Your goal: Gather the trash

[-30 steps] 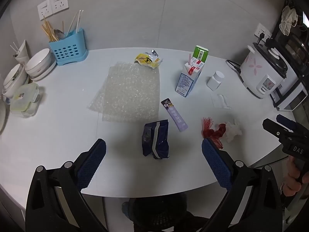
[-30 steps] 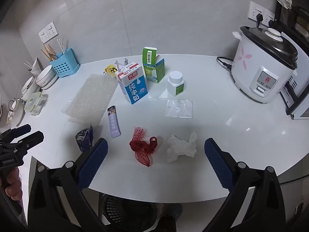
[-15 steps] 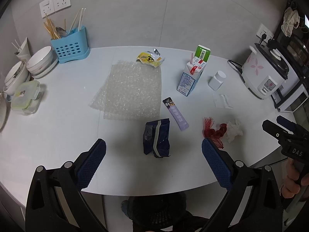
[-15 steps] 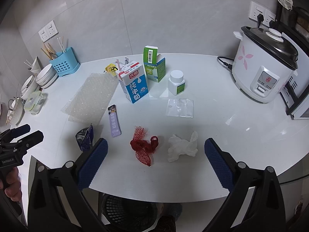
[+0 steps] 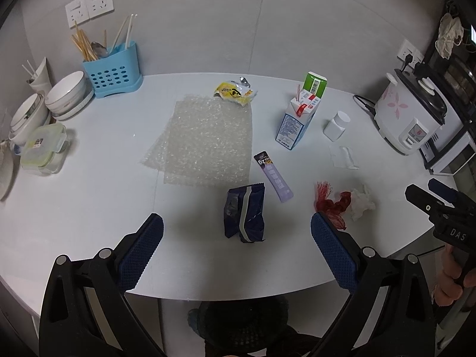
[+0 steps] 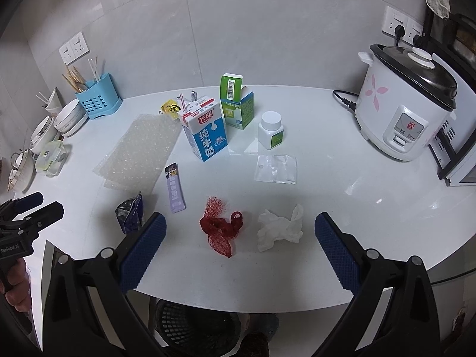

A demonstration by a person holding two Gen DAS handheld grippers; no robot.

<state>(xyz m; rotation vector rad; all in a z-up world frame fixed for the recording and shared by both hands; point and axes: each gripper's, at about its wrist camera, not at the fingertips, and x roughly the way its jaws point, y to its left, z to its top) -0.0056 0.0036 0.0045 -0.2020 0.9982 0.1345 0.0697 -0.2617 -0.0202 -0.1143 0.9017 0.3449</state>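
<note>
Nothing on the desk [image 5: 89, 208] has shifted since a second ago; both views barely drift. Left tongs [image 5: 237, 232] hover released over the dark blue wrapper [image 5: 244, 212]; right tongs [image 6: 240, 235] gape above the red net [image 6: 220, 229], beside the crumpled tissue [image 6: 279, 227].

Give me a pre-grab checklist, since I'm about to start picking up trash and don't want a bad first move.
1. Left gripper open and empty: ok.
2. Right gripper open and empty: ok.
3. Blue wrapper lies between the left fingers' line, nothing on it: ok.
4. Red net and tissue ahead of the right gripper, free of other items: ok.
5. Bin below the table edge: ok.
6. Bin has room: cannot tell.
</note>
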